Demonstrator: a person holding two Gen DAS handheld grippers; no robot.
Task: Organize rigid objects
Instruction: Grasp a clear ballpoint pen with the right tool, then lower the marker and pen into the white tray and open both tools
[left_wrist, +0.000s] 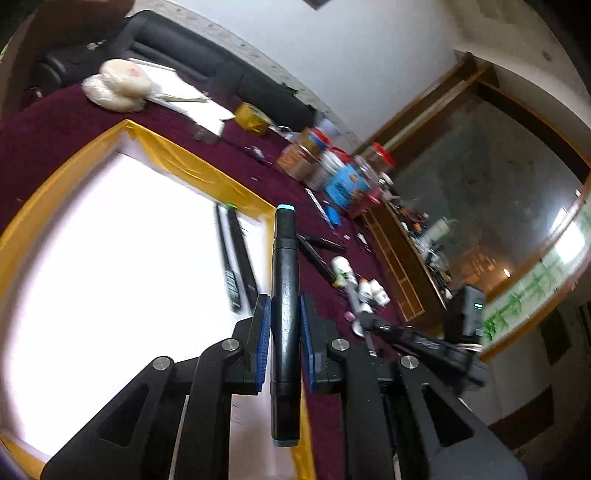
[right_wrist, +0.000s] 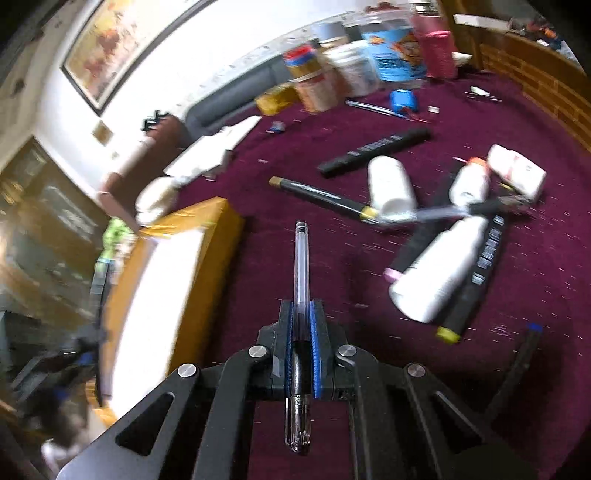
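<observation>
Two grips — my left gripper (left_wrist: 284, 317) clamps a black marker (left_wrist: 283, 295) above the yellow-rimmed box (left_wrist: 192, 166); my right gripper (right_wrist: 301, 314) pinches a clear pen (right_wrist: 301, 295) over maroon cloth (right_wrist: 332, 155).

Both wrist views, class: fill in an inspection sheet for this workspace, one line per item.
Surface: maroon cloth.
Job's things: gold-edged box with pens inside; markers and white bottles loose on the cloth.
Clutter: jars, papers.
Grippers: left gripper shut on black marker; right gripper shut on clear pen.
Cables: nothing seen.
Surroundings: sofa, framed picture.
</observation>
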